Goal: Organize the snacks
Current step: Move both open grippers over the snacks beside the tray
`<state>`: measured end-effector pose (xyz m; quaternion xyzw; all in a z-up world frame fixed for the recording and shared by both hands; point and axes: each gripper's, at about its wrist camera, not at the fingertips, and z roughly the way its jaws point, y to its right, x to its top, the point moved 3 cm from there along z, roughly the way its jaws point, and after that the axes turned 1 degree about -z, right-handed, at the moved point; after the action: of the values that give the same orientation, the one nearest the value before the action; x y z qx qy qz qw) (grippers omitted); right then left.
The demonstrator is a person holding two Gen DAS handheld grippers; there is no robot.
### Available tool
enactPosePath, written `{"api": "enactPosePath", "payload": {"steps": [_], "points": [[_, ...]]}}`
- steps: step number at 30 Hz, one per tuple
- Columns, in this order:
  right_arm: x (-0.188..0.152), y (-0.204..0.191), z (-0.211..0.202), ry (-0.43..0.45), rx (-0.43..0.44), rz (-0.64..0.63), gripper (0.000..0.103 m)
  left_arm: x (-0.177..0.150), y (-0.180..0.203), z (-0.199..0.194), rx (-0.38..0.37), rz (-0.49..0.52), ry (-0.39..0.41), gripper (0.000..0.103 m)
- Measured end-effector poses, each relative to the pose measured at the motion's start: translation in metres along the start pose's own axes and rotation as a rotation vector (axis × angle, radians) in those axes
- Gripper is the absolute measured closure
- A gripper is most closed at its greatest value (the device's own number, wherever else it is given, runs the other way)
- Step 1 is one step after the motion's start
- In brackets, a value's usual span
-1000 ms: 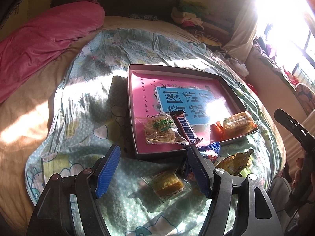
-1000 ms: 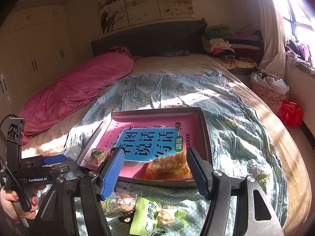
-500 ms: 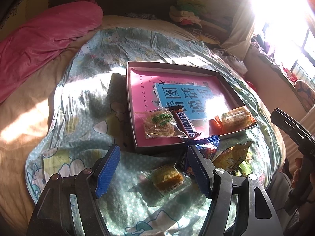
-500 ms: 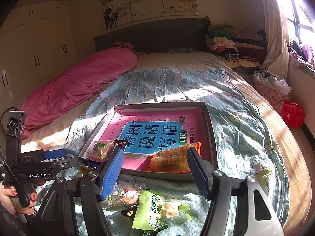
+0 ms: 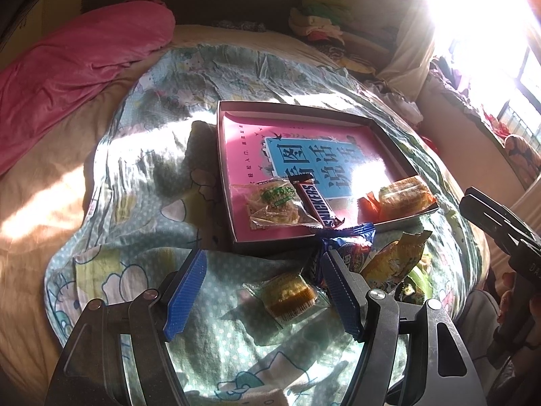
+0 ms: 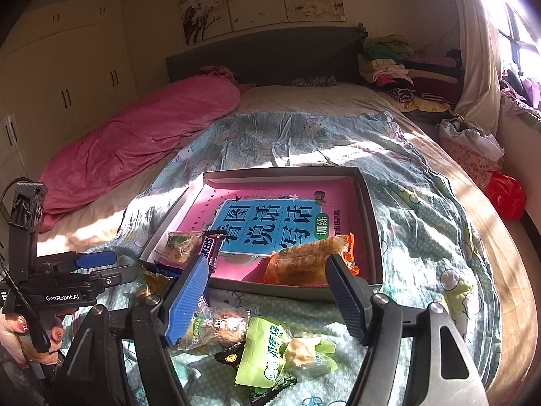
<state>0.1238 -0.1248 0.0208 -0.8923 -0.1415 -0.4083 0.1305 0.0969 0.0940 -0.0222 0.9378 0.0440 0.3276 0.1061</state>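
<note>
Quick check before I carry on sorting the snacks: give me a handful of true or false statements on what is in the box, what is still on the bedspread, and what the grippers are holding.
1. The Snickers bar lies inside the box. True.
2. The box is empty of snacks. False: it holds the Snickers bar, a clear-wrapped snack with a green label and an orange packet.
3. The green packet lies on the bedspread, outside the box. True.
4. The left gripper grips the yellow cake. False: it is open, above the cake.
5. The right gripper holds nothing. True.
</note>
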Motion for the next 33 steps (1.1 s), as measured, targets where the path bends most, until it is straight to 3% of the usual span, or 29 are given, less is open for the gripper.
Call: {"api": "enactPosePath", "payload": {"steps": [33], "points": [[-0.0069,0.0005,-0.0041,-0.004,0.009,-0.010,0.031,-0.0093,-0.0022,-0.0011,0.008,0.026,-0.028,0.030]]}}
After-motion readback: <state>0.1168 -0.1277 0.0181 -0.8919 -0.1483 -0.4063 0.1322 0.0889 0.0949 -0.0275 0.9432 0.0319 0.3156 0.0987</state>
